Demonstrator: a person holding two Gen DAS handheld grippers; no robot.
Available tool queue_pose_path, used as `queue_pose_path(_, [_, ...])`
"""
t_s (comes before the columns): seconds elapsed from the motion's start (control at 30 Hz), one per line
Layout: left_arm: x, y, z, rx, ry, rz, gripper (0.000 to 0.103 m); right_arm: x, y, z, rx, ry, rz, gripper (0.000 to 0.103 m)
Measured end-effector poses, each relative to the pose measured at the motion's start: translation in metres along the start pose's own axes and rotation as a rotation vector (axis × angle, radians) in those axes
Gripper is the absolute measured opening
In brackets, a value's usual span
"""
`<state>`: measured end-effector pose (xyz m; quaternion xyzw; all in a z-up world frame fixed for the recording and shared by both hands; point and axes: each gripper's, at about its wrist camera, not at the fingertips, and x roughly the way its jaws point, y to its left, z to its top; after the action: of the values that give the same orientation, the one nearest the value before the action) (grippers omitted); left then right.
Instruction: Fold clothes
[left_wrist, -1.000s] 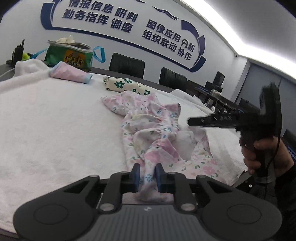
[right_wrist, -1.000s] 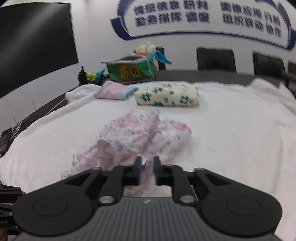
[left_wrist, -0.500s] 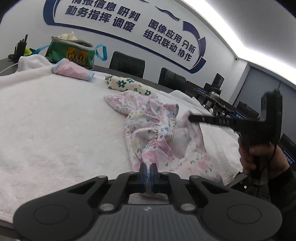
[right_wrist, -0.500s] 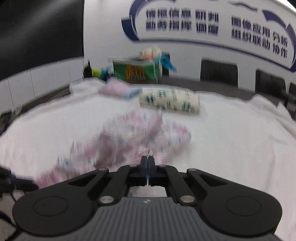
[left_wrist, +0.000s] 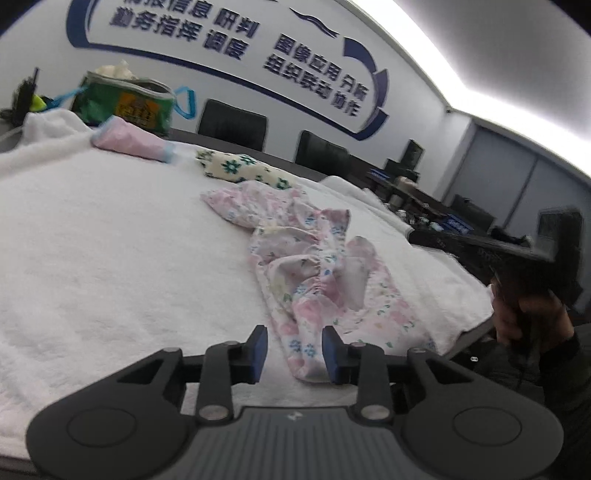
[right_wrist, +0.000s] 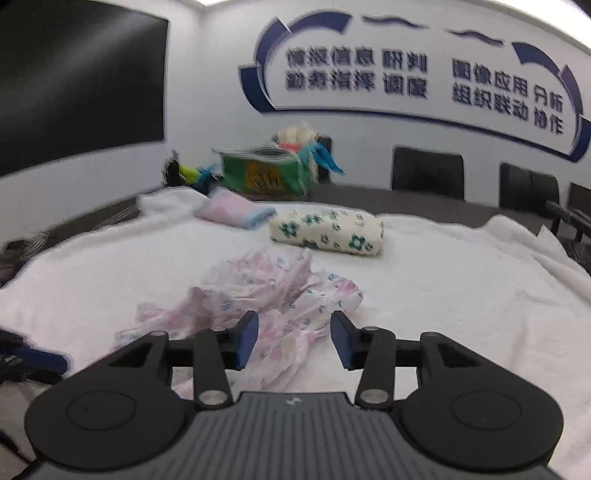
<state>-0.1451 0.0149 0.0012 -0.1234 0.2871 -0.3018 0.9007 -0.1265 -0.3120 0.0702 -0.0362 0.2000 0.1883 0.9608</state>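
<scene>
1. Garment: our pink floral garment (left_wrist: 314, 273) lies crumpled, near-centre on the white towel (left_wrist: 92, 258).
2. Our left gripper (left_wrist: 293, 349) is opening, hem between unpressed pads.
3. Our right gripper (right_wrist: 293, 339) is opening likewise; we should regrip opposite corners.

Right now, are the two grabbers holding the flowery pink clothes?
No. Both the left gripper and the right gripper are opening. The flowery pink clothes lie loose on the white towel, one end between each pair of blue pads, unpinched.
</scene>
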Motion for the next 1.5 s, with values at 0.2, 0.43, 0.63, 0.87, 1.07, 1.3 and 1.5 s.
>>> queue_pose_path(0.2, [0.028,-0.008,0.005,-0.025,0.055,-0.027,0.021,-0.028,0.031,-0.043,-0.031,0.016,0.186,0.043])
queue_pose_path(0.43, [0.019,-0.015,0.003,0.097,0.045,-0.050,0.031,-0.028,0.042,-0.059,-0.091,0.025,0.242,0.053])
queue_pose_path(0.63, [0.025,-0.025,-0.001,0.285,0.120,-0.099,0.036,-0.033,0.045,-0.072,-0.193,0.046,0.352,0.047])
queue_pose_path(0.87, [0.019,-0.019,0.002,0.221,0.152,-0.197,0.006,-0.042,0.038,-0.076,-0.153,0.044,0.404,0.002])
queue_pose_path(1.07, [0.003,-0.019,-0.004,0.283,0.147,-0.230,0.031,-0.070,0.046,-0.071,-0.232,0.061,0.396,0.015])
queue_pose_path(1.3, [0.008,-0.041,-0.009,0.641,0.090,-0.166,0.063,-0.069,0.062,-0.077,-0.345,-0.003,0.367,0.074])
queue_pose_path(1.5, [0.025,-0.057,-0.027,0.854,0.128,-0.183,0.063,-0.040,0.094,-0.093,-0.603,0.016,0.334,0.038])
